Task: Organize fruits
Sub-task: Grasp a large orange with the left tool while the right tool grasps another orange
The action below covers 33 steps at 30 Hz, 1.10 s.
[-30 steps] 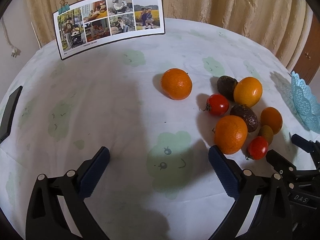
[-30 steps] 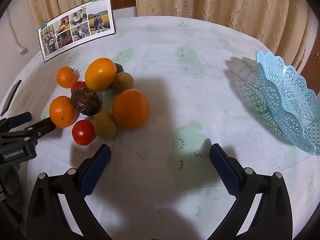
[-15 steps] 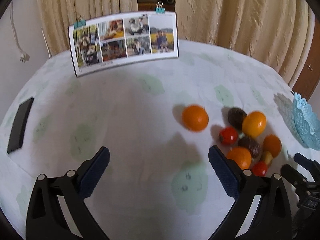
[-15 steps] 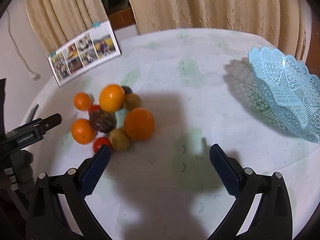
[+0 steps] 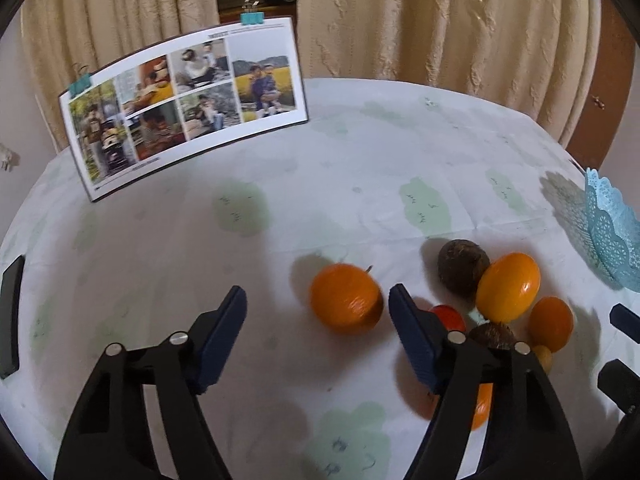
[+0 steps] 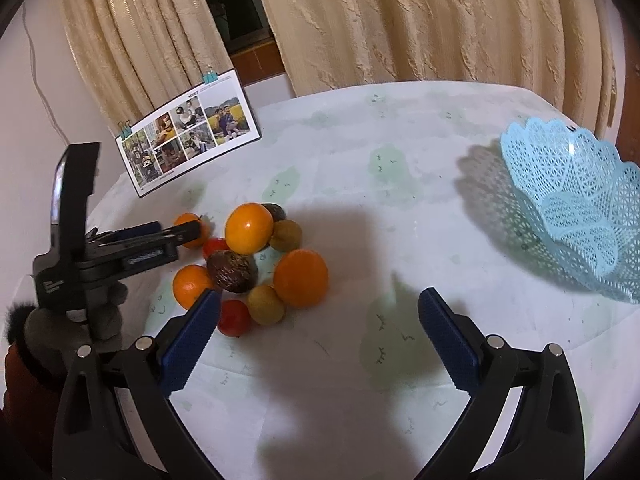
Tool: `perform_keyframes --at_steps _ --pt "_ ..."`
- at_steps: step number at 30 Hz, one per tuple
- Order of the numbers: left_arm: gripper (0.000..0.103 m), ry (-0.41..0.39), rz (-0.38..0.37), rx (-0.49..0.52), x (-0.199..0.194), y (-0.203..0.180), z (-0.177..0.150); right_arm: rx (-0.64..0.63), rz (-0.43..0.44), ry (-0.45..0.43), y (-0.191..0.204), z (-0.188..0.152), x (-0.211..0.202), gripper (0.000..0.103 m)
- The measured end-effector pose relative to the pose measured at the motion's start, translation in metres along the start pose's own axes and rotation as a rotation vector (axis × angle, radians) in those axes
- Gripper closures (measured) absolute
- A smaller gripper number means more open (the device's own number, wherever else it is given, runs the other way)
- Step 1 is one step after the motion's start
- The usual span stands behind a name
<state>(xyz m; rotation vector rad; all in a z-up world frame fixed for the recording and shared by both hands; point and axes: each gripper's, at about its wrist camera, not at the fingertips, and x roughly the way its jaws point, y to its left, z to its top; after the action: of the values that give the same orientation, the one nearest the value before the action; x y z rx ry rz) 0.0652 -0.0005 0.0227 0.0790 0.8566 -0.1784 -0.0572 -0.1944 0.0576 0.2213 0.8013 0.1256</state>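
Note:
A pile of fruit lies on the round table: oranges, red tomatoes, dark brown fruits and small brownish-green ones. In the left wrist view one orange (image 5: 346, 298) lies apart at the pile's left, just ahead of my open left gripper (image 5: 316, 312), nearer its right finger. The same orange (image 6: 192, 229) shows in the right wrist view, partly behind the left gripper (image 6: 180, 234). My right gripper (image 6: 320, 322) is open and empty, held above the table to the right of the pile. A light blue lattice basket (image 6: 576, 208) stands at the right.
A photo card (image 5: 188, 104) held by clips stands at the table's far left. A dark phone (image 5: 10, 316) lies at the left edge. Curtains hang behind the table. The cloth is white with green cloud prints.
My left gripper has moved forward and right, so the lone orange now lies just ahead of its fingers. My right gripper has risen and pulled back; the pile and basket look smaller.

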Motion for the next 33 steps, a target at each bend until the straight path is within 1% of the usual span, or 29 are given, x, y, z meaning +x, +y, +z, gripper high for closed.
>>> perform_keyframes --at_steps 3,5,8,11,12,14,16,20,22,23,25,26,28,30,33 --pt "0.041 0.003 -0.032 0.006 0.005 -0.004 0.001 -0.004 -0.002 0.006 0.003 0.005 0.005 0.004" --pt "0.055 0.018 -0.051 -0.005 0.01 -0.003 0.0 -0.005 0.0 0.013 0.006 0.008 0.009 0.009" --pt "0.063 0.033 -0.083 -0.022 0.013 0.0 -0.003 -0.022 0.008 0.012 0.014 0.016 0.014 0.014" --pt "0.064 0.024 -0.085 -0.023 0.007 0.0 -0.003 -0.045 0.017 0.011 0.027 0.025 0.022 0.018" --pt "0.064 0.018 -0.084 -0.022 0.005 0.0 -0.003 -0.05 0.02 0.015 0.031 0.028 0.026 0.022" --pt "0.064 0.009 -0.071 -0.02 0.0 0.001 -0.003 -0.06 0.022 0.025 0.037 0.032 0.034 0.024" --pt "0.064 0.002 -0.062 -0.024 -0.004 0.003 -0.002 -0.069 0.019 0.036 0.041 0.035 0.042 0.029" --pt "0.064 -0.019 -0.039 -0.039 -0.014 0.01 0.001 -0.093 0.009 0.056 0.052 0.042 0.059 0.033" --pt "0.064 -0.03 -0.032 -0.042 -0.018 0.011 0.003 -0.101 0.003 0.064 0.056 0.045 0.066 0.04" --pt "0.064 -0.035 -0.032 -0.044 -0.02 0.012 0.003 -0.105 -0.002 0.072 0.057 0.046 0.071 0.041" --pt "0.064 -0.044 -0.034 -0.046 -0.024 0.012 0.004 -0.112 -0.012 0.086 0.059 0.046 0.079 0.049" --pt "0.064 -0.047 -0.034 -0.046 -0.025 0.011 0.004 -0.116 -0.016 0.094 0.06 0.045 0.081 0.051" --pt "0.064 -0.05 -0.035 -0.047 -0.027 0.011 0.004 -0.128 -0.031 0.088 0.061 0.043 0.083 0.054" --pt "0.064 -0.05 -0.035 -0.047 -0.028 0.01 0.003 -0.132 -0.025 0.083 0.062 0.041 0.08 0.061" --pt "0.064 -0.052 -0.035 -0.047 -0.029 0.01 0.003 -0.116 -0.025 0.057 0.059 0.04 0.072 0.061"
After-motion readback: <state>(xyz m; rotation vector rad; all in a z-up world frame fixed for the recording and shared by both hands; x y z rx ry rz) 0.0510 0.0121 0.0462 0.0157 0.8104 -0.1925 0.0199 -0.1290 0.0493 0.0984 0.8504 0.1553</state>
